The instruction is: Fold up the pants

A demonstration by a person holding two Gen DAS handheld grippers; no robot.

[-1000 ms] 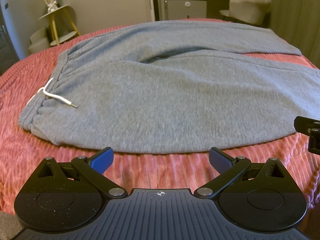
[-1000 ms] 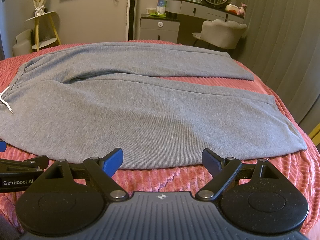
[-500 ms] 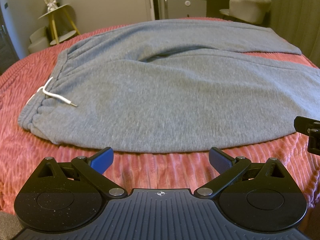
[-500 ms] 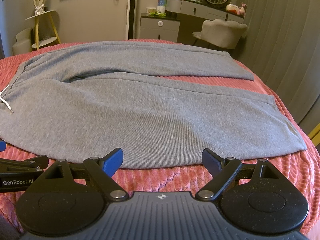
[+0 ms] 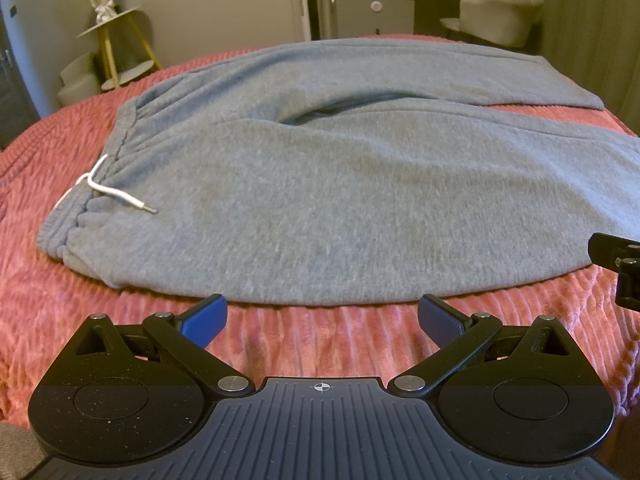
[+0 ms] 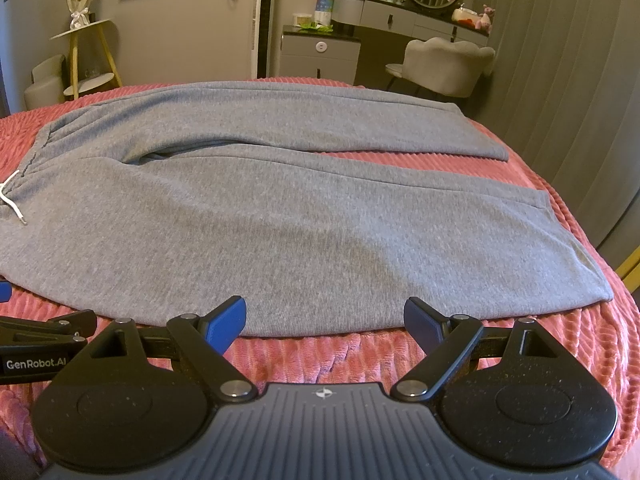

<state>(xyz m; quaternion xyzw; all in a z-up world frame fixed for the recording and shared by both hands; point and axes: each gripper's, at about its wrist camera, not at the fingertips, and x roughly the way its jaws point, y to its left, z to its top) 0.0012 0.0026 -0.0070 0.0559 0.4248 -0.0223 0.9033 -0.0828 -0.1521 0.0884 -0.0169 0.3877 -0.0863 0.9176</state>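
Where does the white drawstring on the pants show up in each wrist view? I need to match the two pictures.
Left wrist: the white drawstring lies left of centre, on the waistband of the grey pants.
Right wrist: the drawstring sits at the far left edge, partly cut off.
Shared landmark: the yellow-legged side table behind the bed, upper left in both.

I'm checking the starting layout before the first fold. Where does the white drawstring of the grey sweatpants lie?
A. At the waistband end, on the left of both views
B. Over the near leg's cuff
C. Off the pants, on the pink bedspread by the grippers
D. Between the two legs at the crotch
A: the white drawstring trails from the gathered waistband of the grey sweatpants, at the left edge of both wrist views.
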